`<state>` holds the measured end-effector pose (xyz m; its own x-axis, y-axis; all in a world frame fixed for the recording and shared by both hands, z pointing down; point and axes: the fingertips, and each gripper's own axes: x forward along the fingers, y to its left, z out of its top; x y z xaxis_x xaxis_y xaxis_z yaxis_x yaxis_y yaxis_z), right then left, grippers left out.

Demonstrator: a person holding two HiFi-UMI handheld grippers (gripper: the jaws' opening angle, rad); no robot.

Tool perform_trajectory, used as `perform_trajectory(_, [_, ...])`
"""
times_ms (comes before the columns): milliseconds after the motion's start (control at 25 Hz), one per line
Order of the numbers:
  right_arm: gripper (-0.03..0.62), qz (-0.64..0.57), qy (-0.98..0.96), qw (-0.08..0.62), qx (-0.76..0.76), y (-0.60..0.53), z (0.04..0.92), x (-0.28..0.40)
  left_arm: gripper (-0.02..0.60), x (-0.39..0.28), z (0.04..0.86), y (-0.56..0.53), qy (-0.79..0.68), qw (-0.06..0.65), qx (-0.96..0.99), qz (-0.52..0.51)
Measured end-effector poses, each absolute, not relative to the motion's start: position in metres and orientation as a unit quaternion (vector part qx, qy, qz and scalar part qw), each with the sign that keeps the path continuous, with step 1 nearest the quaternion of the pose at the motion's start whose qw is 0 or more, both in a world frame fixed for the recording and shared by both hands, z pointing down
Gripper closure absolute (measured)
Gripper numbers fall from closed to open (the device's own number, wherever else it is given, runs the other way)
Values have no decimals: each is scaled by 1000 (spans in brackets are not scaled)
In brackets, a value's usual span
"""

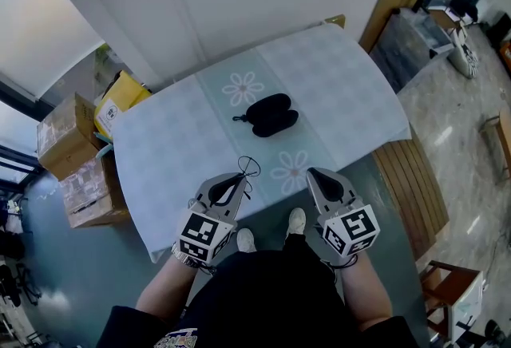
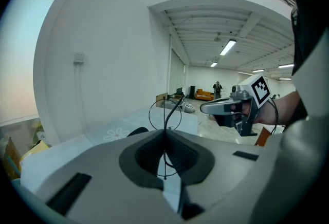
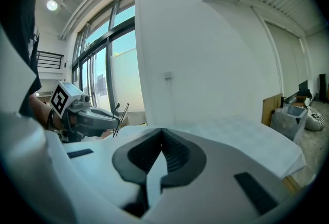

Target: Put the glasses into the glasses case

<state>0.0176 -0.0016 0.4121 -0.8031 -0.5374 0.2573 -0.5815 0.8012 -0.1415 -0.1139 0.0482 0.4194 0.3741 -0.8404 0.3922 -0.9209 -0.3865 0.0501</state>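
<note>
A black glasses case (image 1: pixel 271 115) lies open on the middle of the table (image 1: pixel 176 147), which has a pale blue flowered cloth. Thin wire-framed glasses (image 1: pixel 249 168) stick out of my left gripper (image 1: pixel 242 177), which is shut on them over the table's near edge. In the left gripper view the wire frame (image 2: pixel 165 115) rises from the closed left gripper (image 2: pixel 165 133), and part of the dark case (image 2: pixel 138 131) shows beyond. My right gripper (image 1: pixel 313 173) hovers beside it, shut and empty. The right gripper (image 3: pixel 162 133) holds nothing, and that view shows the glasses (image 3: pixel 122 115) to its left.
Cardboard boxes (image 1: pixel 68 135) and a yellow box (image 1: pixel 120 99) stand on the floor left of the table. A slatted wooden bench (image 1: pixel 407 179) runs along the table's right side, with a wooden chair (image 1: pixel 447 290) nearer. A white wall lies behind the table.
</note>
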Motion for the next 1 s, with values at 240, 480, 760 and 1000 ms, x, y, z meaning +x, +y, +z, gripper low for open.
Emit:
perform_trajectory(240, [571, 103, -948, 103, 283, -28, 411, 25, 551, -106, 420, 29, -552, 135, 809, 153])
perform_trajectory(480, [571, 102, -953, 101, 267, -49, 412, 29, 551, -99, 421, 15, -565, 137, 799, 155])
perform_trajectory(760, [572, 100, -960, 101, 243, -68, 413, 31, 550, -94, 421, 1, -586, 140, 784, 150])
perform_trajectory(1000, [571, 98, -965, 98, 223, -83, 411, 35, 551, -86, 420, -7, -603, 141, 771, 150])
